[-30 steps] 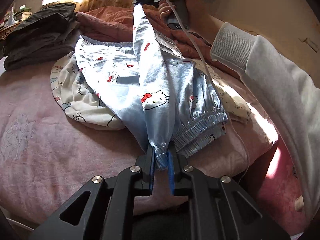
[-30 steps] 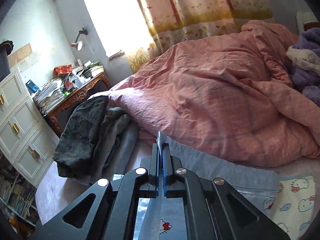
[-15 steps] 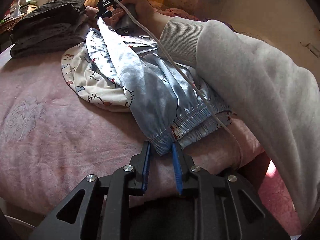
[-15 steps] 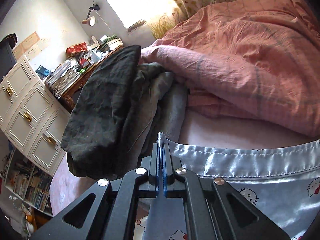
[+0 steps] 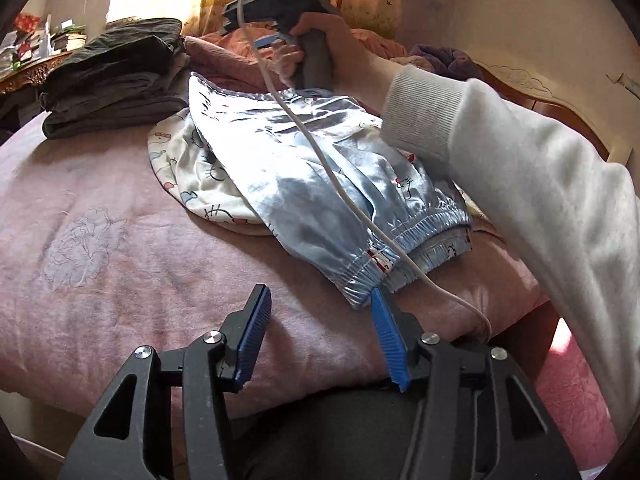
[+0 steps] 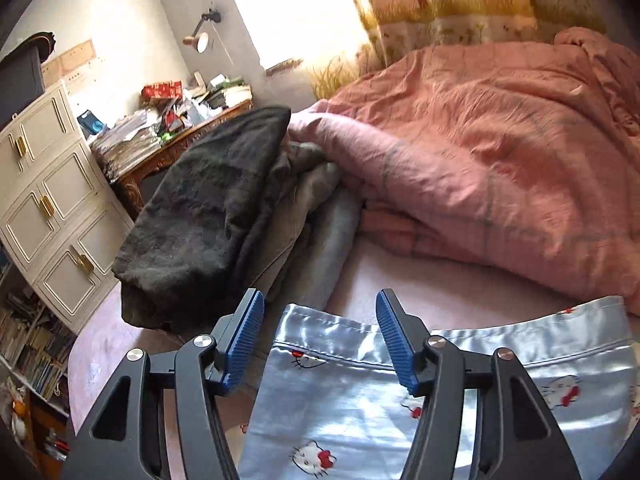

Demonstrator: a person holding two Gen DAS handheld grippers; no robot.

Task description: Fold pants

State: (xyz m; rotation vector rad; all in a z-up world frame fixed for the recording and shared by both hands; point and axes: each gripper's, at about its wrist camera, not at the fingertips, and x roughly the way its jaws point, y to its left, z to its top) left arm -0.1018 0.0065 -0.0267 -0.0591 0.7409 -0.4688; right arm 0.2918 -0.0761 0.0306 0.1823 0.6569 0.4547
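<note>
My sleeve (image 5: pixel 520 184) hides the pants' (image 5: pixel 304 184) right side; the bottom edge crops the pants (image 6: pixel 352 412) in my right view; the desk clutter (image 6: pixel 180 108) is too small to read.

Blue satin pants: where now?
Left wrist view: blue satin pants lie folded on the pink bed, atop a white cartoon-print garment, right of the dark folded stack.

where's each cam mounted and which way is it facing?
Left wrist: on the left tongs, looking across the bed at the pants; shows the right tongs, hand and sleeve.
Right wrist: on the right tongs, facing the dark pile, quilt and window; no body shows.
Shared: pants, dark pile.
</note>
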